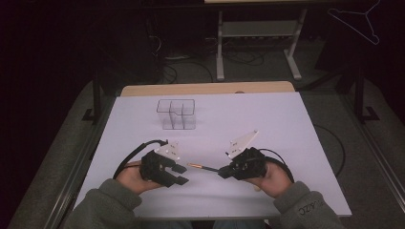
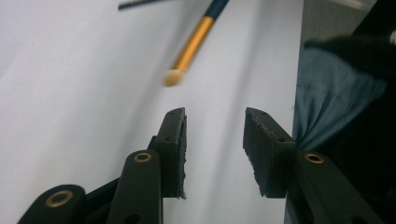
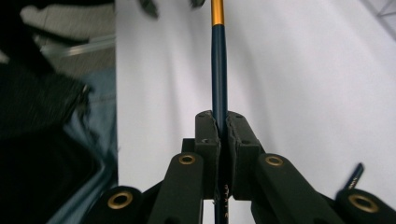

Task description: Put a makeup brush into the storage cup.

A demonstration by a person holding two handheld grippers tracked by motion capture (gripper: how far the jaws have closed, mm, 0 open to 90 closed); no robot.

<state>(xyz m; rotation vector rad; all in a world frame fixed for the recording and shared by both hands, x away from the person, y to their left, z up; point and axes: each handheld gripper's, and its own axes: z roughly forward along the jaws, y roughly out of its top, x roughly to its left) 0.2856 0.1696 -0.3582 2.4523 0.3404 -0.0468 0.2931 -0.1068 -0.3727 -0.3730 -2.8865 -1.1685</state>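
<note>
Near the counter's front edge, the right tool (image 1: 224,171) clenches a dark-handled makeup brush (image 3: 219,70) with a gold ferrule, pointing it toward the left tool (image 1: 179,174), whose jaws stand released just short of the tip. Farther back on the white counter (image 1: 267,119) sits a clear compartmented organizer (image 1: 177,114).

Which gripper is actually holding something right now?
The right gripper: its jaws are clamped on the dark-blue handle of a makeup brush with a gold ferrule. The left gripper has its jaws apart with nothing between them.
</note>
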